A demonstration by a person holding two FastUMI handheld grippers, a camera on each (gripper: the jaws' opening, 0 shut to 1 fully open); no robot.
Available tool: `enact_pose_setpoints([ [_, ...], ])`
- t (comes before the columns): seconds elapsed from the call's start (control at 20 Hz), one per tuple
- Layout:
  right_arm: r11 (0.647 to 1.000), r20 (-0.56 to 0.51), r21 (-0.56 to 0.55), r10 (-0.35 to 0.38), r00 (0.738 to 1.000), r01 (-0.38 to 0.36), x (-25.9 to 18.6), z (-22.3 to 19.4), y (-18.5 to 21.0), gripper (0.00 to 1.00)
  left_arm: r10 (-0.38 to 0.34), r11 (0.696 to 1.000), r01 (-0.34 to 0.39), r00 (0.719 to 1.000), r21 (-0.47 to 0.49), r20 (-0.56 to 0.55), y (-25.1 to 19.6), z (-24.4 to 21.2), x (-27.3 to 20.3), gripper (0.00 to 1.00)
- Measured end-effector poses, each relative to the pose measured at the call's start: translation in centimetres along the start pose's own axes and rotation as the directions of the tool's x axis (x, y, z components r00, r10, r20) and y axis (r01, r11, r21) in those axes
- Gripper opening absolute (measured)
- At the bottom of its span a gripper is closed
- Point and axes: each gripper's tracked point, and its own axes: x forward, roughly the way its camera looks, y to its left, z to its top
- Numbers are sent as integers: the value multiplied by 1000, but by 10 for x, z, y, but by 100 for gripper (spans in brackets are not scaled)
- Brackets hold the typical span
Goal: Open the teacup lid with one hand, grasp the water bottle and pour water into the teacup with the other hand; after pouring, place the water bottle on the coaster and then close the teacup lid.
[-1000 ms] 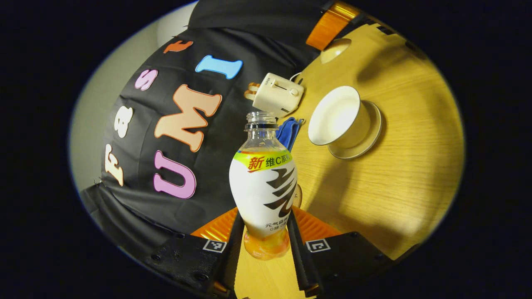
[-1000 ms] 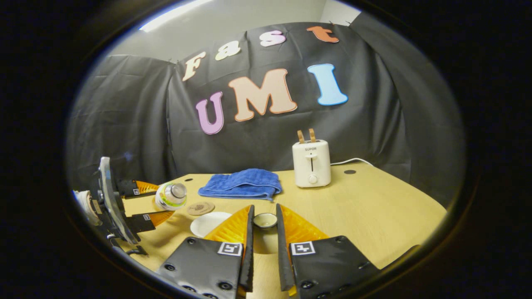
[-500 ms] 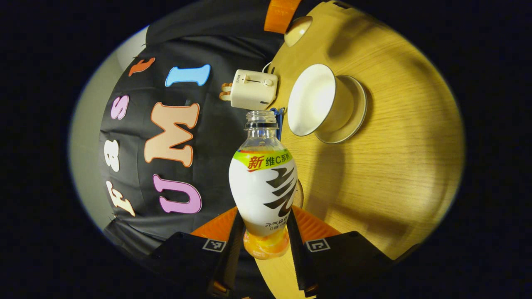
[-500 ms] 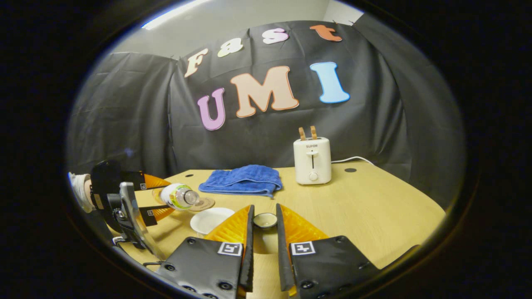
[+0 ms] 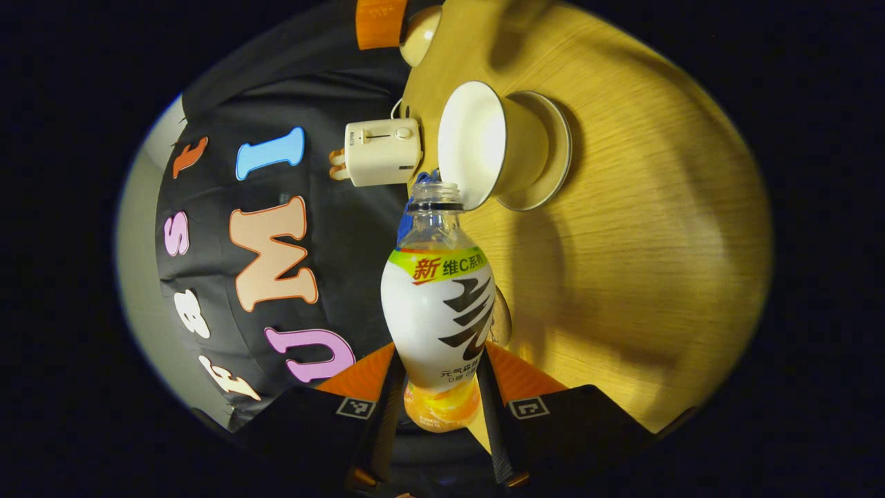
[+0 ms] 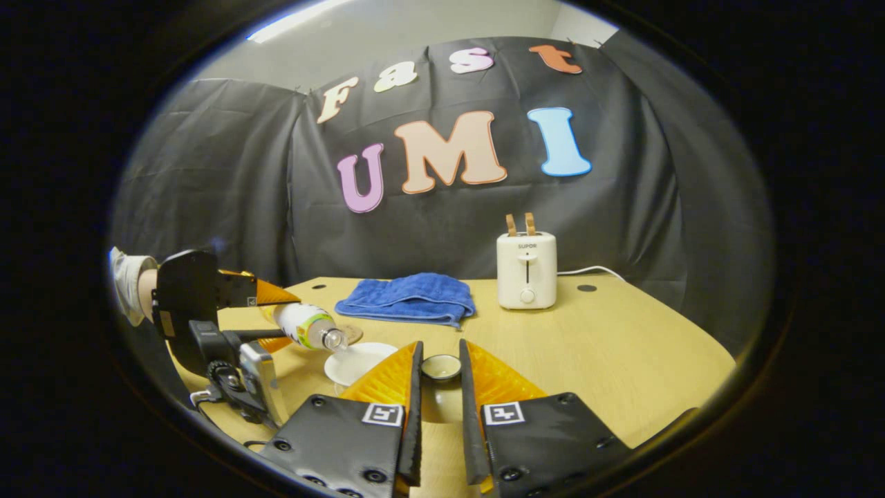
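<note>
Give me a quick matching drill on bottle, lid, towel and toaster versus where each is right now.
Things:
1. bottle
2. lid
3. towel
4. toaster

Places:
A. folded flat on the table
B. standing by the back wall, slices sticking up
C. clamped in the left tool, tipped toward the cup
D. clamped in the right tool

Pairs: 1-C, 2-D, 3-A, 4-B

One bottle (image 5: 438,311), one teacup (image 5: 484,155), maybe.

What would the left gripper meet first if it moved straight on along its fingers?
Probably the white teacup: the left gripper holds the clear, white-labelled water bottle, whose open mouth points at the cup's rim. Depth between them is unclear.
</note>
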Motion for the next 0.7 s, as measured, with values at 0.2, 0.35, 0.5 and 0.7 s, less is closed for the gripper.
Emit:
enact_pose_setpoints([
  [0.2, 1000, -5, -3, 0, 1000, 0, -1, -3, -1, 27, 5, 998, -5, 1000, 65, -13, 5, 3, -2, 55],
  [0.35, 1000, -2, -2, -1, 1000, 1, 0, -2, -4, 27, 13, 994, -11, 1000, 109, -18, 9, 4, -4, 55],
  [0.5, 1000, -4, -3, 1, 1000, -1, 1, -3, -3, 27, 19, 986, -14, 999, 166, -29, 14, 3, -6, 55],
  [0.7, 1000, -5, -2, 3, 1000, -3, 2, -6, -3, 27, 22, 974, -15, 999, 225, -32, 22, 5, -4, 55],
])
